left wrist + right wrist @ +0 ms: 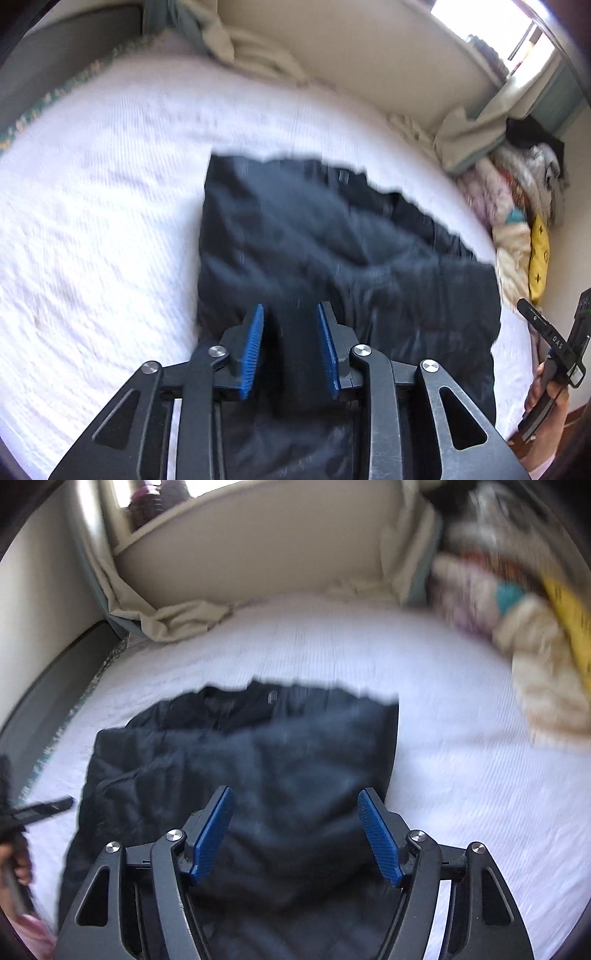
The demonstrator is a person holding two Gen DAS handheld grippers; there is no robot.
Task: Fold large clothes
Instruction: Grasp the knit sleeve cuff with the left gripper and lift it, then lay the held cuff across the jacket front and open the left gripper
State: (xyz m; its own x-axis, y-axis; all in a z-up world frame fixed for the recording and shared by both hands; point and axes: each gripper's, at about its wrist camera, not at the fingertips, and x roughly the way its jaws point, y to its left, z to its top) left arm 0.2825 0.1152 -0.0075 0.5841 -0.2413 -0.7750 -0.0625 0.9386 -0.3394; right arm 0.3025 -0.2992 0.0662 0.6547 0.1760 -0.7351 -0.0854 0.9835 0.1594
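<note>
A dark navy quilted garment [314, 229] lies partly folded on the white bed cover [92, 221]. My left gripper [290, 305] hovers over its near edge. A raised ridge of the dark fabric stands between the blue pads [255, 332], with a gap showing on the left side, so the jaws stand open. In the right wrist view the same garment [258, 746] fills the middle. My right gripper [295, 791] stands wide open just above its near right part, nothing pinched. A hand holds the right gripper at the left view's right edge [554, 339].
A pile of mixed clothes [517, 192] with a yellow item [539, 254] lies at the bed's far right corner, blurred in the right wrist view [498, 602]. Bunched beige cloth [177, 620] sits along the wall. The bed's patterned edge [55, 96] runs at the left.
</note>
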